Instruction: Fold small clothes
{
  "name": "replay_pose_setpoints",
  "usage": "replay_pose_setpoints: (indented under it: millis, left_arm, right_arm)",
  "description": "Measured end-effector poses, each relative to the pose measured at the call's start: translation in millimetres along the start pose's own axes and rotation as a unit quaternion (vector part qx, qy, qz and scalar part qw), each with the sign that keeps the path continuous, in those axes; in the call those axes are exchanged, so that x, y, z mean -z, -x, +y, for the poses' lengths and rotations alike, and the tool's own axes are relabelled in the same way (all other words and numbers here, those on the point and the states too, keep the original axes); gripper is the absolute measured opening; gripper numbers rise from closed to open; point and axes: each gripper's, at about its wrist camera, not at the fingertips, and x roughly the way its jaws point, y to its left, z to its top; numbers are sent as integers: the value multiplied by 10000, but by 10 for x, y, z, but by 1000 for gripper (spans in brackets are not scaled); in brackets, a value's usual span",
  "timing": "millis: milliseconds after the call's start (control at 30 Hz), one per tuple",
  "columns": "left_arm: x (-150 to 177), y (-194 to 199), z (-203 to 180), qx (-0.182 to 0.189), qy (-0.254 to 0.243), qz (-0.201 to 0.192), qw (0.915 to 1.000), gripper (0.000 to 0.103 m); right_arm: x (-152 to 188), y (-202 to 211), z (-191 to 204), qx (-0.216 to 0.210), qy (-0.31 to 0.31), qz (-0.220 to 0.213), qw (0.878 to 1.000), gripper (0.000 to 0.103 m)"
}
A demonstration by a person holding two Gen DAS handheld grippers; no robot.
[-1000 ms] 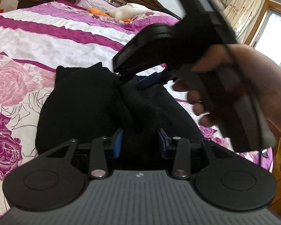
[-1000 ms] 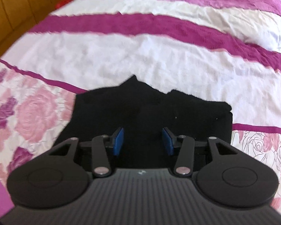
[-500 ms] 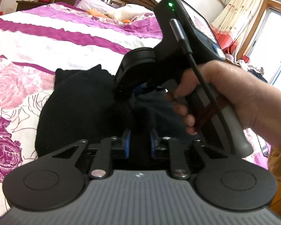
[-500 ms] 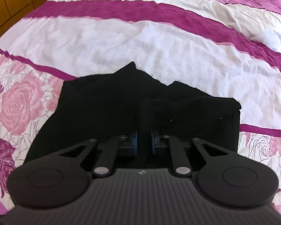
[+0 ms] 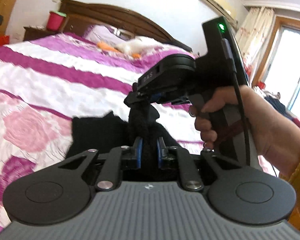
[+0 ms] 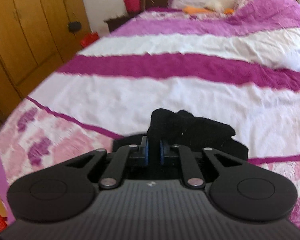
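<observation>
In the left wrist view the left gripper (image 5: 149,150) sits nearest, its blue pads closed onto a bunch of the black garment (image 5: 94,132) at 6 o'clock; the cloth between them hides the fingertips' inner faces. Just beyond, toward 12 o'clock, a twisted peak of the same cloth rises to the right gripper (image 5: 142,102), whose fingers pinch it from above; their tips are buried in the fabric. The person's right hand (image 5: 240,124) wraps its handle at 3 o'clock, the yellow sleeve cut off by the frame edge. The rest of the garment lies on the bedspread (image 5: 50,84) toward 9 o'clock, its outline soft with blur.

In the right wrist view the right gripper (image 6: 153,152) clamps a lifted wad of the black garment (image 6: 190,126) at centre; more black cloth spreads low toward 4 o'clock, partly hidden behind the gripper body. Past it the striped bedspread (image 6: 170,92) runs to 12 o'clock. Farther still, blurred: a white and orange plush toy (image 6: 220,2) at 1 o'clock, a red bucket (image 6: 132,2) at 11 o'clock, and a wooden wardrobe (image 6: 30,24) at 10 o'clock.
</observation>
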Motion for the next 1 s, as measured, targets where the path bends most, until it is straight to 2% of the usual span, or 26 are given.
replay_pose_setpoints:
  millis: [200,333,433,500,567,667,833,867,900,1000]
  left_arm:
    - [-81,159,193,-438,22,-223,9988,16]
    - [6,86,402,-824,144,-4,9965,16]
    - [103,-6,499,-1151,-15,153,9932,16]
    - [170,-70,574,-1291,-53,324,9911,17]
    - [224,-88,603,-1321,-60,459,9901,18]
    - [282,-150,677,-1332,-127,493,9898,20]
    - [220,-67,654,-1286,-54,508,9904,23]
    - [199,-45,664,-1240,9,489,9911,24]
    - [175,-21,661,-1202,46,467,9916,24]
    - [96,62,635,-1161,133,356,9925,26]
  right_arm:
    - [-85,-127,254,-236,164,-99,9995,14]
    - [19,-380,452,-242,369,60,9990,14]
    - [151,-608,530,-260,485,260,9981,14]
    - [257,-778,548,-169,577,490,9970,16]
    - [348,-842,556,-89,693,474,9964,17]
    - [389,-699,566,-126,829,239,9962,21]
    - [306,-83,477,-381,908,-485,9940,26]
    - [309,32,433,-371,894,-570,9937,30]
    - [320,141,375,-351,829,-650,9938,34]
    - [420,429,128,-266,443,-819,9953,37]
